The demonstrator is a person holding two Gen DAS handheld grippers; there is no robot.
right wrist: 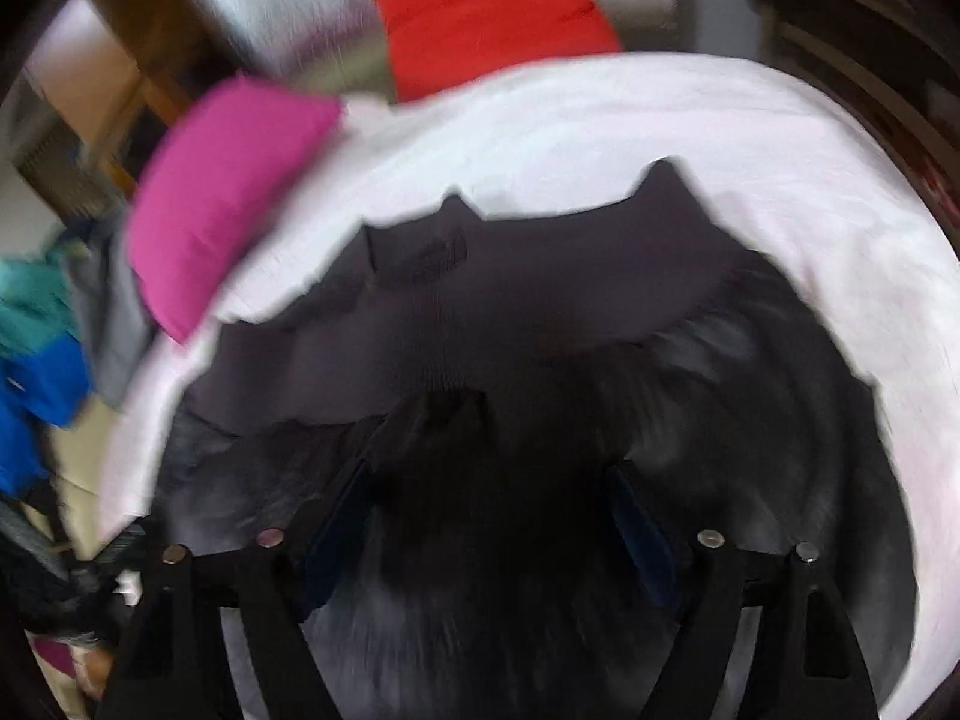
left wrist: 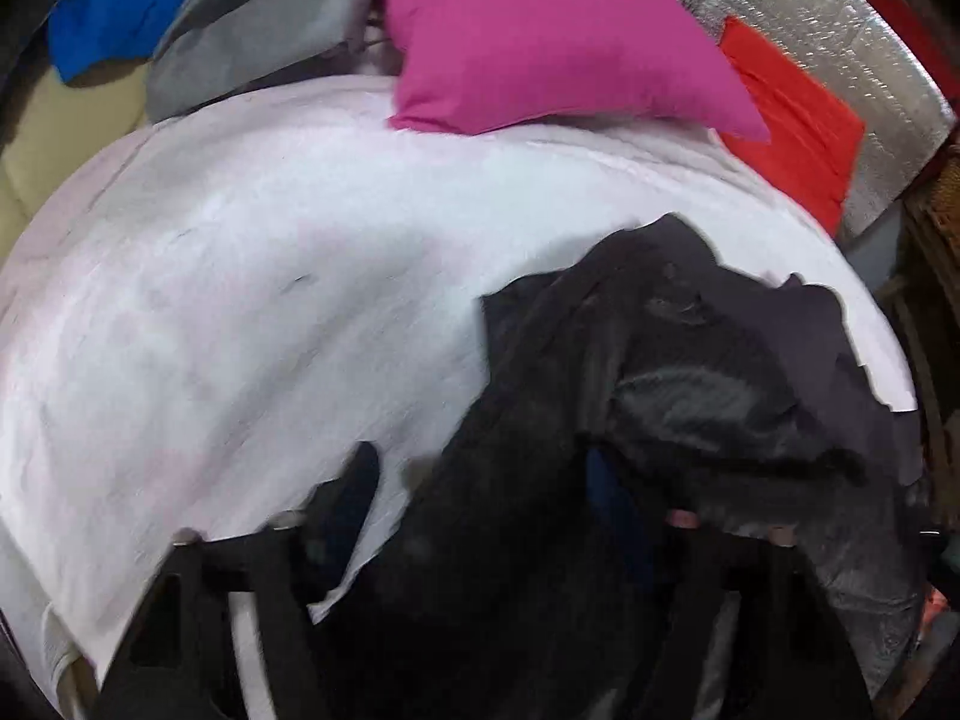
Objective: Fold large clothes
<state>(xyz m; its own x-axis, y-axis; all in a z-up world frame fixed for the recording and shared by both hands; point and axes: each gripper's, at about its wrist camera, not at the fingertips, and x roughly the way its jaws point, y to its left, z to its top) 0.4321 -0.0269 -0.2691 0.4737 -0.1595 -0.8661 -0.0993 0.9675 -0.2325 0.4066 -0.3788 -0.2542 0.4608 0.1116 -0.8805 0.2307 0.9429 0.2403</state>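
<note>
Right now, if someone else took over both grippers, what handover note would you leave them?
Left tongs: open, over the dark garment's edge, nothing gripped.
Right tongs: open wide above the same garment, nothing pinched.
Things: the dark garment lies crumpled on the white sheet; pink pillow and red pillow sit beyond it, with more clothes heaped past the sheet's far-left edge.
Done: no fold visible.
Left: spread it flat, fold.
</note>
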